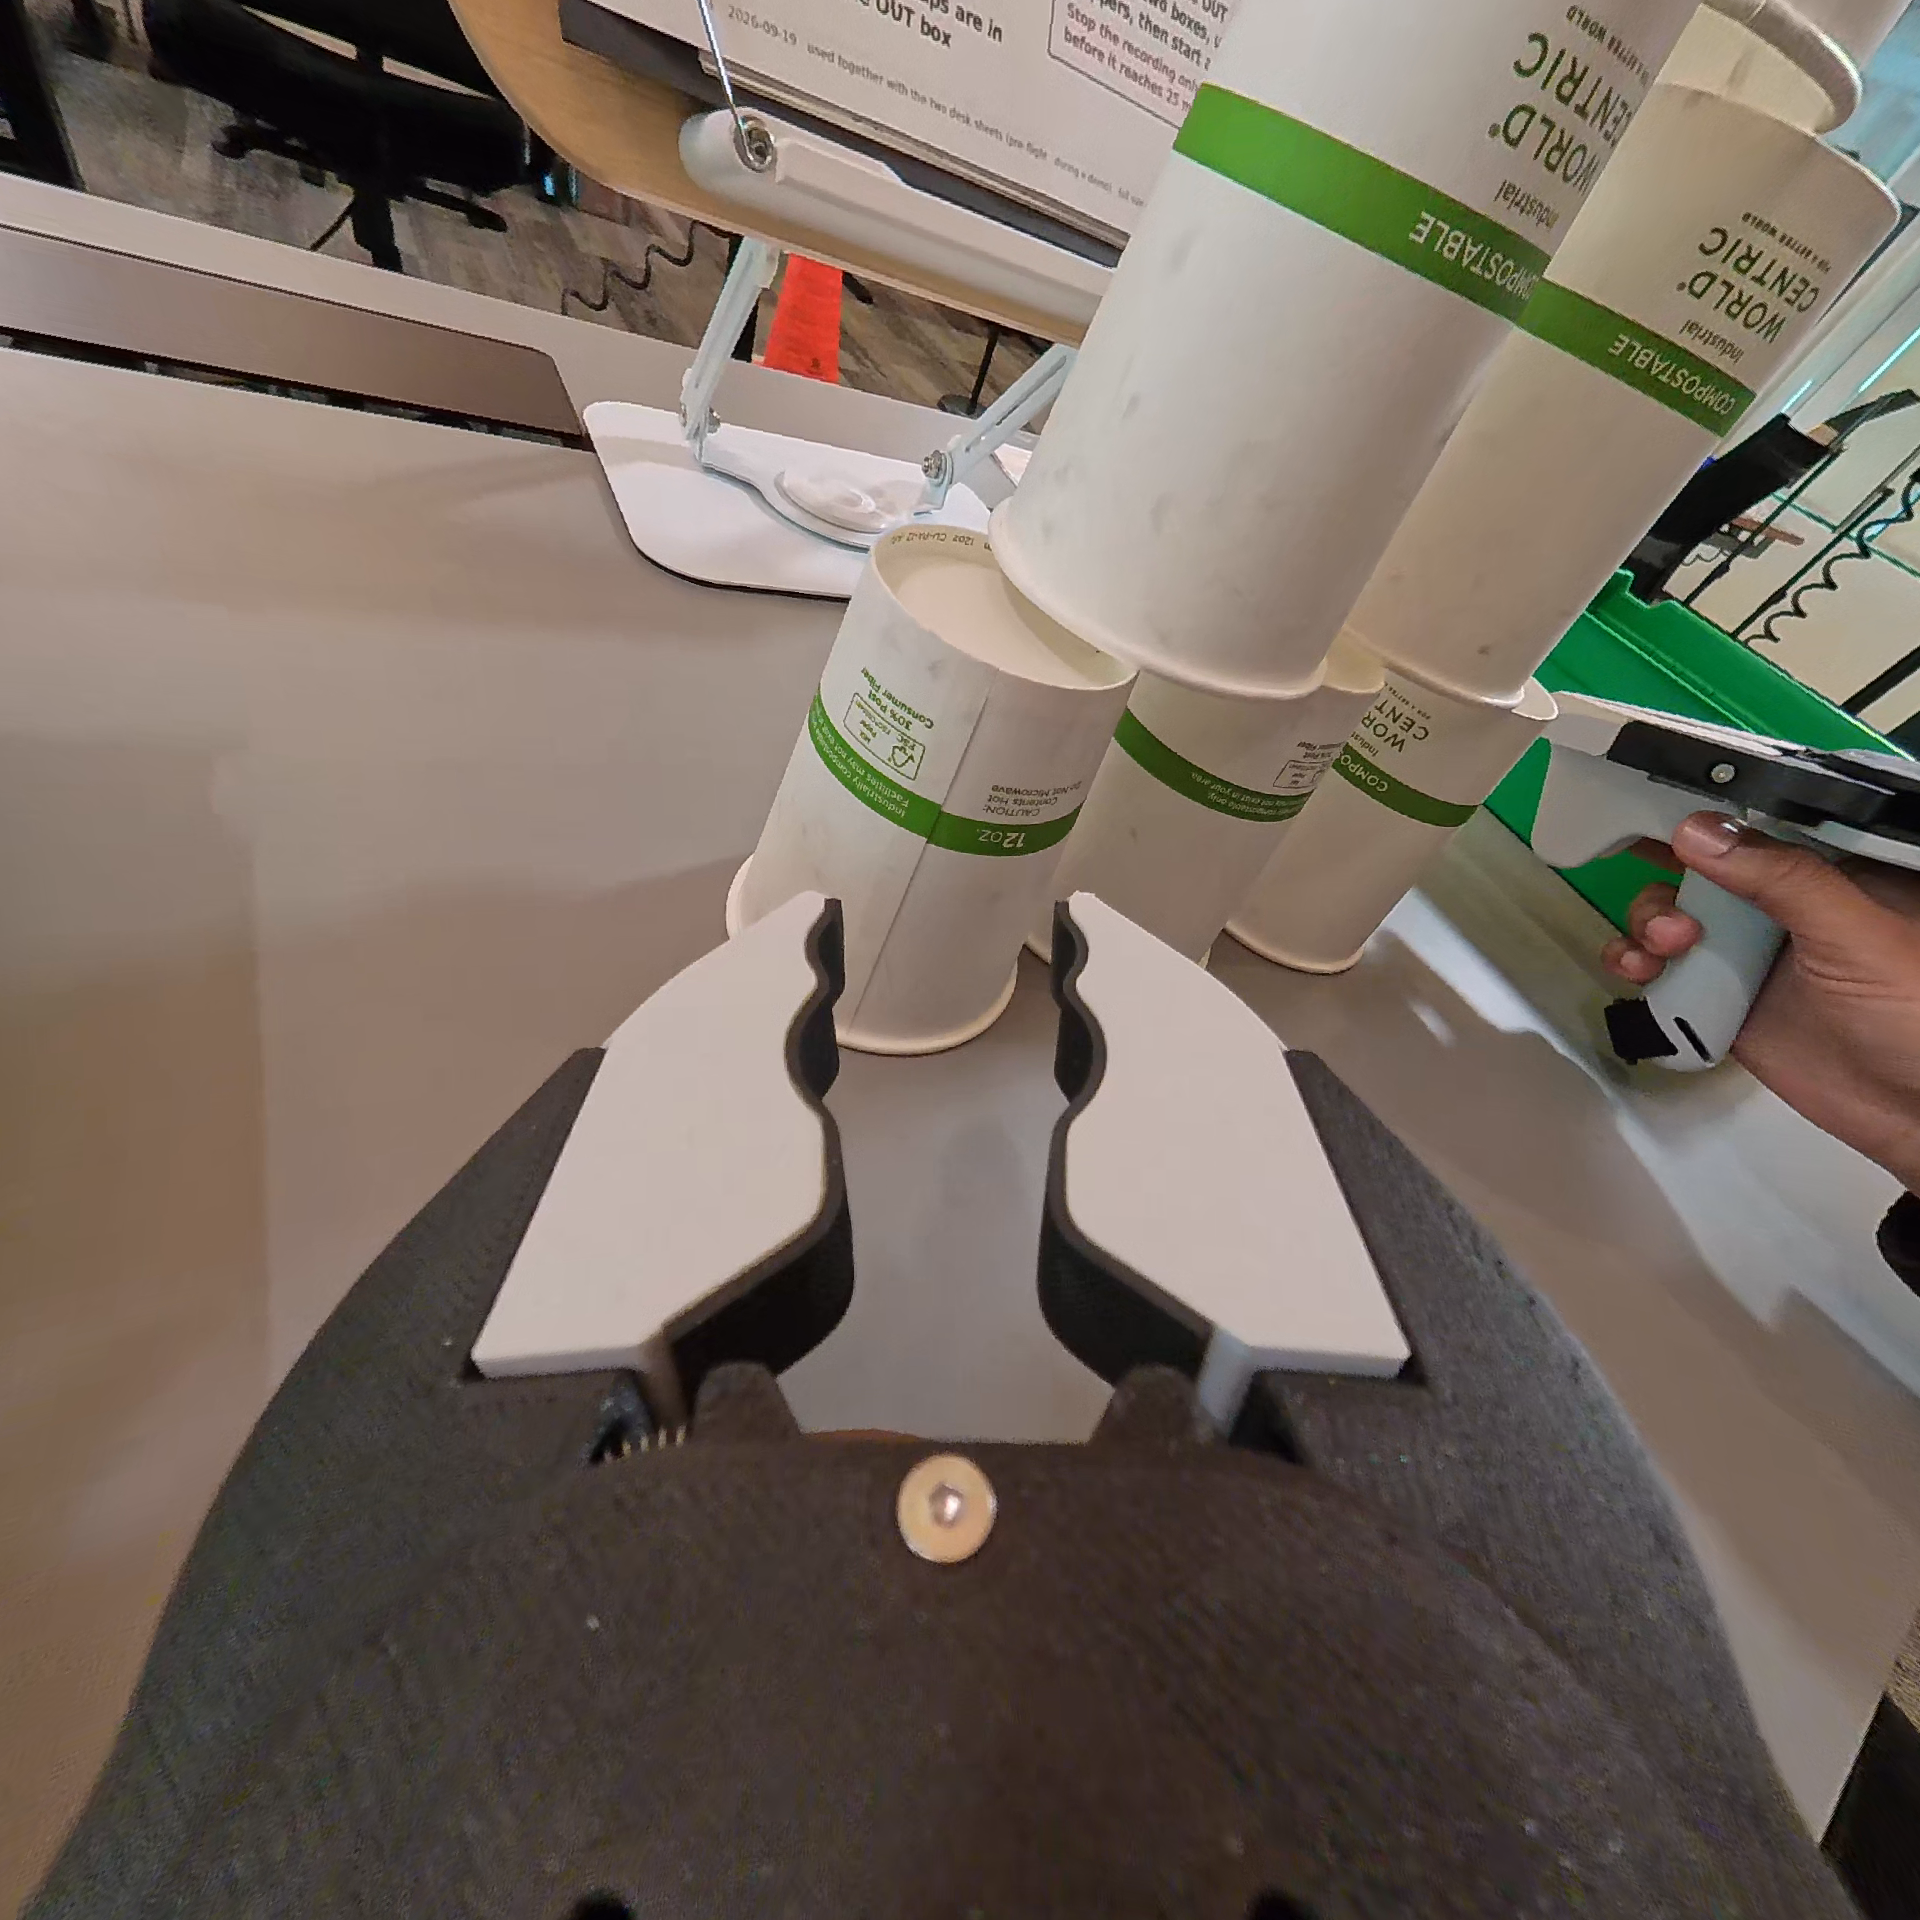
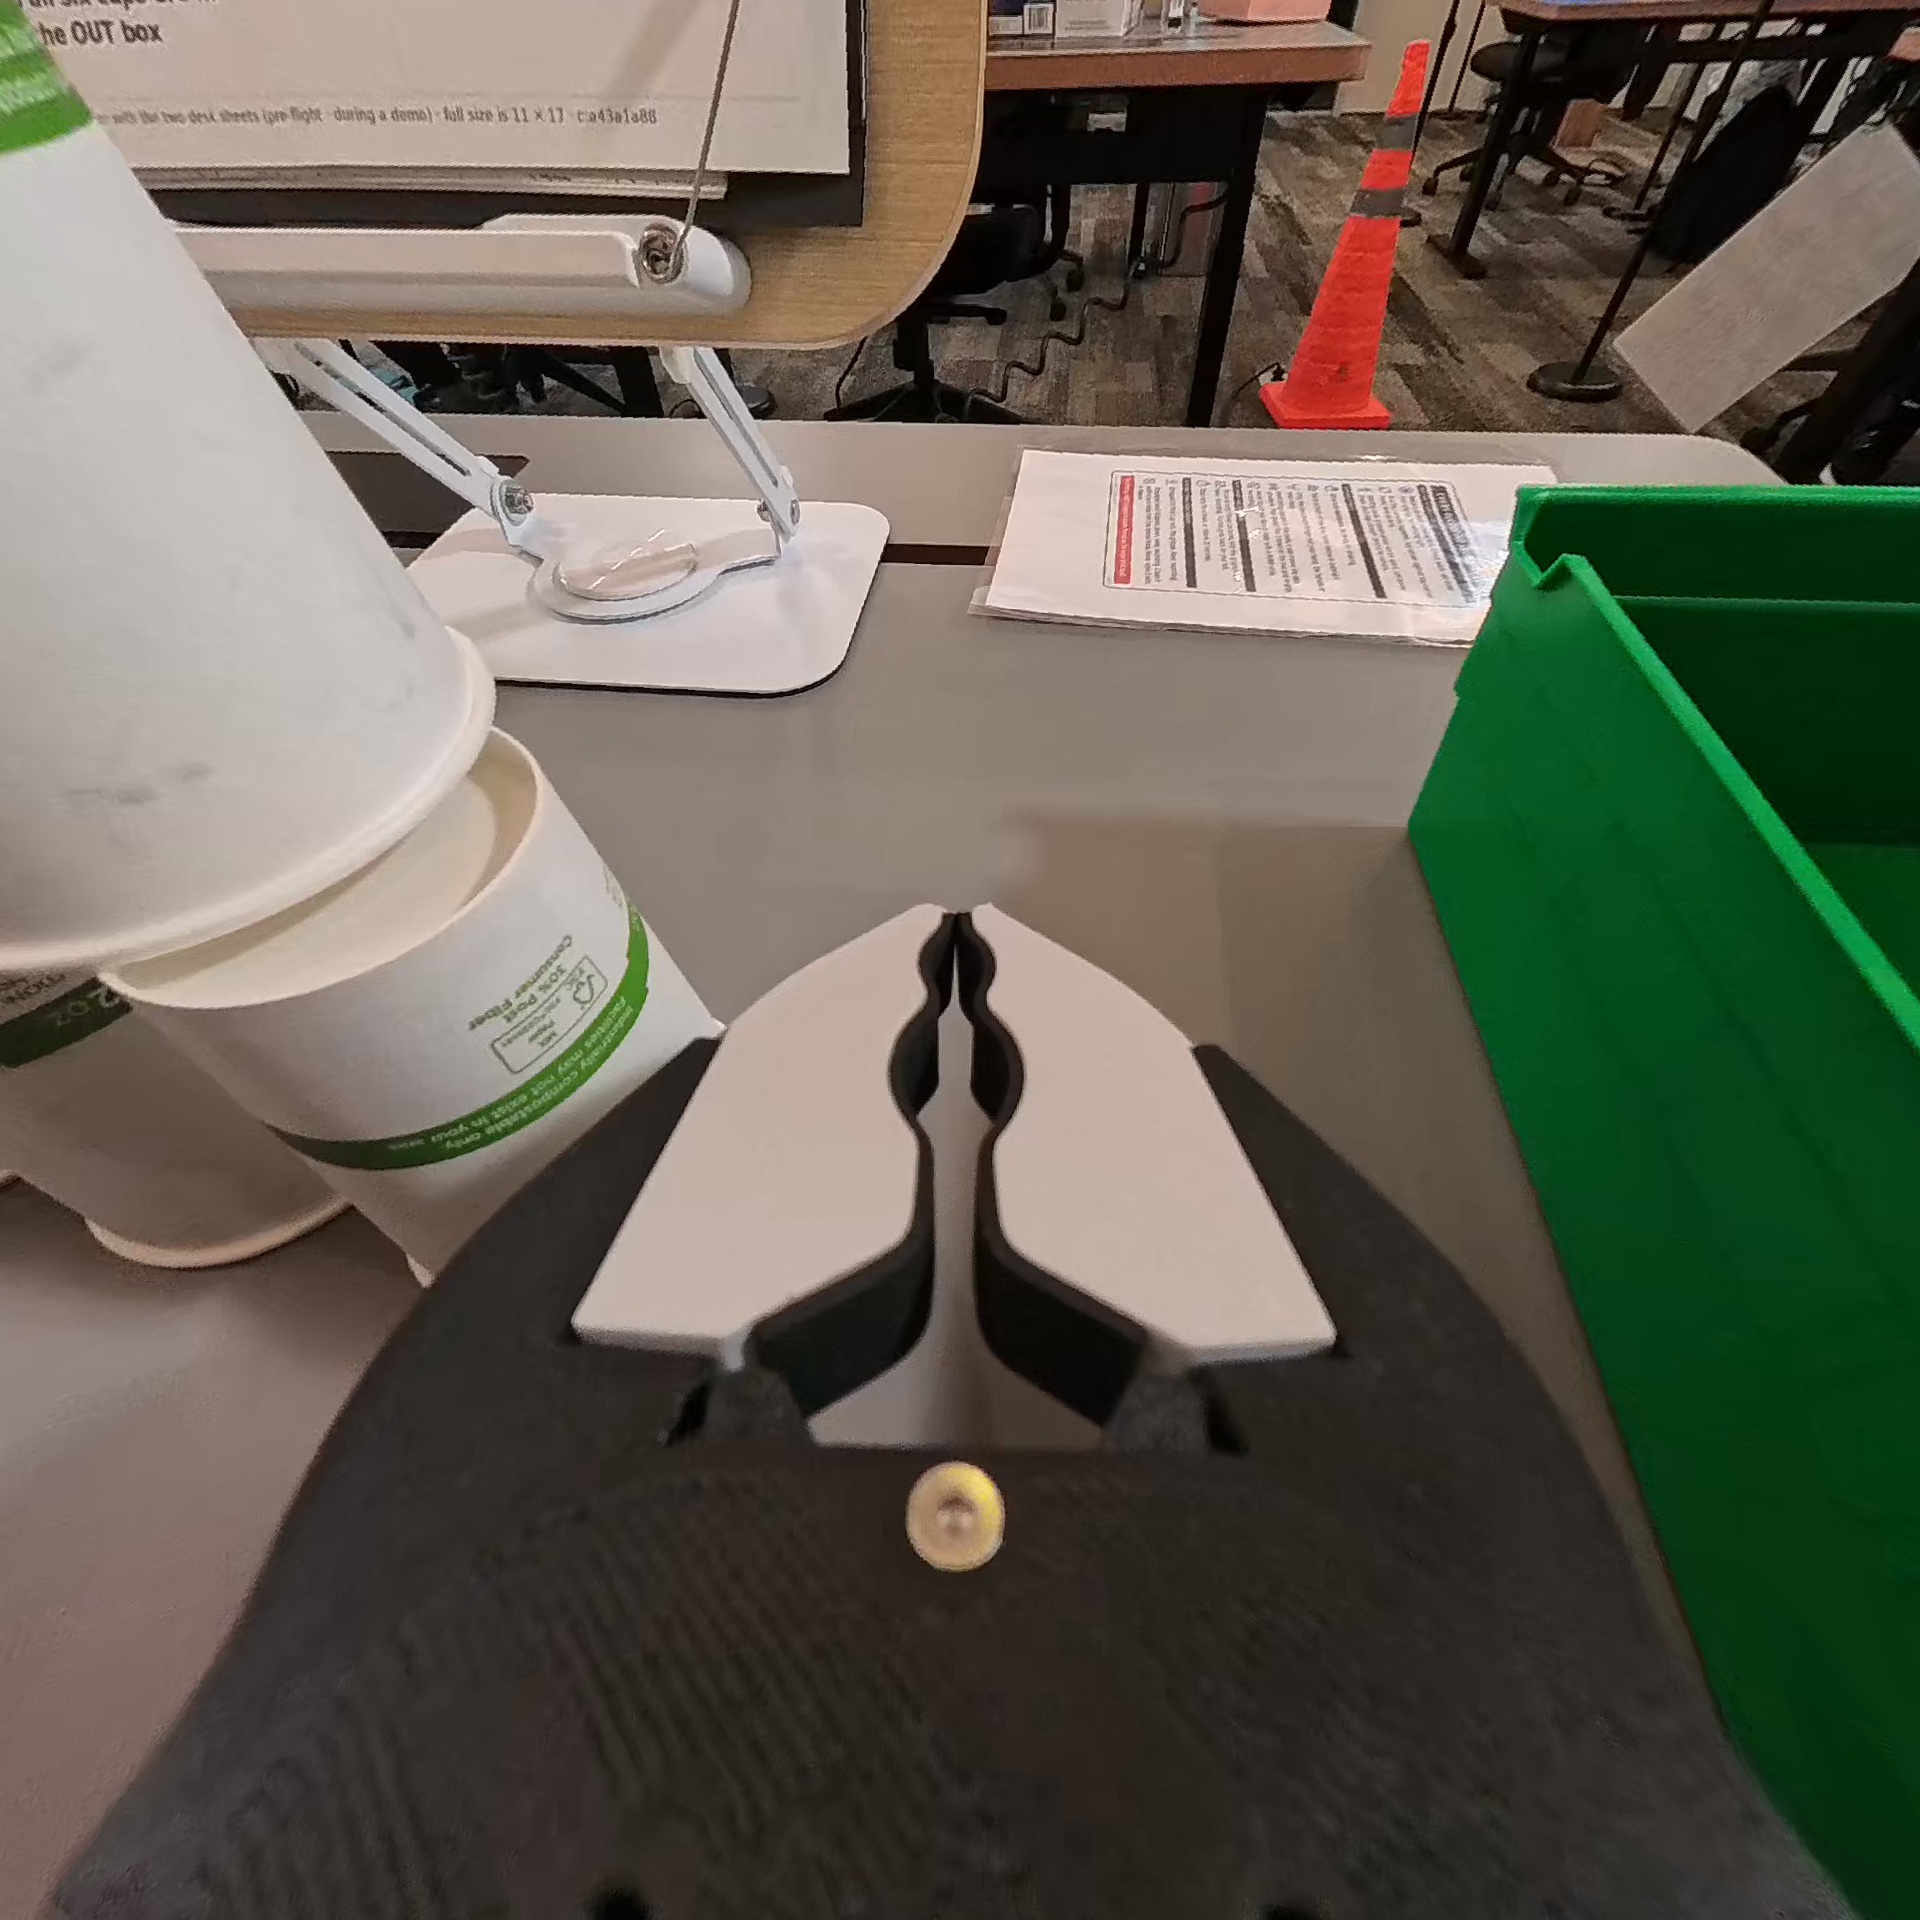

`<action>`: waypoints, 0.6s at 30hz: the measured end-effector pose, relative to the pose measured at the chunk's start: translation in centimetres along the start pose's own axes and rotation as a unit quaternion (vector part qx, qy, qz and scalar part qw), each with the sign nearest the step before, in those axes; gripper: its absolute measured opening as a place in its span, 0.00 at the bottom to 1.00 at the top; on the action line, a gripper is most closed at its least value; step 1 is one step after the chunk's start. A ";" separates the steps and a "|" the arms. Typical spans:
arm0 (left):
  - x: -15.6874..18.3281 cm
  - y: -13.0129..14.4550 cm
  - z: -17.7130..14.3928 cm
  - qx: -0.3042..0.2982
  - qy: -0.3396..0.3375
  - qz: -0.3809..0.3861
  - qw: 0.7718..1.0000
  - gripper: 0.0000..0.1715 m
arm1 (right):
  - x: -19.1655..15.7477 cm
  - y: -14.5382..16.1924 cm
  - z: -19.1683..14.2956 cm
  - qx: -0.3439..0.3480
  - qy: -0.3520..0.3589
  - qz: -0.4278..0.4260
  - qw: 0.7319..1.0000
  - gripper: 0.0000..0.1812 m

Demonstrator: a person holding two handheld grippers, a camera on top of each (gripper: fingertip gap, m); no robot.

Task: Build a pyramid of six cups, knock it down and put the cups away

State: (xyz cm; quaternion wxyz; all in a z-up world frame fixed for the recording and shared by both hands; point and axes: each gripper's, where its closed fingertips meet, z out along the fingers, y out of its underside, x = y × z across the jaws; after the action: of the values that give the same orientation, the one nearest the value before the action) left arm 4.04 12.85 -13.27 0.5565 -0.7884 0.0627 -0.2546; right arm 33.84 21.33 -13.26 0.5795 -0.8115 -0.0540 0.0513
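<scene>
White paper cups with green bands stand upside down in a stacked pyramid on the grey table point(image 1: 312, 831). My left gripper point(image 1: 945, 925) is open and empty. Its tips sit low at the nearest bottom cup point(image 1: 914, 790), which stands just ahead of them. Two upper cups point(image 1: 1226, 416) point(image 1: 1579, 468) rest on the bottom row. My right gripper point(image 2: 956, 920) is shut and empty, low over the table to the right of the stack, next to a bottom cup point(image 2: 447, 1039) and under an upper cup point(image 2: 187, 623). A hand holds its handle point(image 1: 1704, 956) in the left wrist view.
A green bin point(image 2: 1714, 935) stands close on the right of the right gripper and shows in the left wrist view point(image 1: 1662, 665). A white stand base point(image 2: 675, 603) holds a wooden board behind the cups. A laminated sheet point(image 2: 1247, 540) lies at the back. An orange cone point(image 2: 1351, 260) stands on the floor.
</scene>
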 end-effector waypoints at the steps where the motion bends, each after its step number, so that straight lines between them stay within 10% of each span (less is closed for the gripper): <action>1: 0.0 0.0 0.0 0.000 0.000 0.000 1.000 0.23 | 0.0 0.0 0.0 0.000 -0.001 0.001 1.000 0.00; 18: 0.1 0.1 0.1 -0.003 0.002 0.002 1.000 0.23 | -0.1 0.2 0.1 -0.005 -0.006 0.006 1.000 0.00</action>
State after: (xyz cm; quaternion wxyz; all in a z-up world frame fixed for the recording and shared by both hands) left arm 4.21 12.80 -13.37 0.5545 -0.7895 0.0659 -0.2546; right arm 33.75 21.33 -13.45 0.5745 -0.8146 -0.0532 0.0593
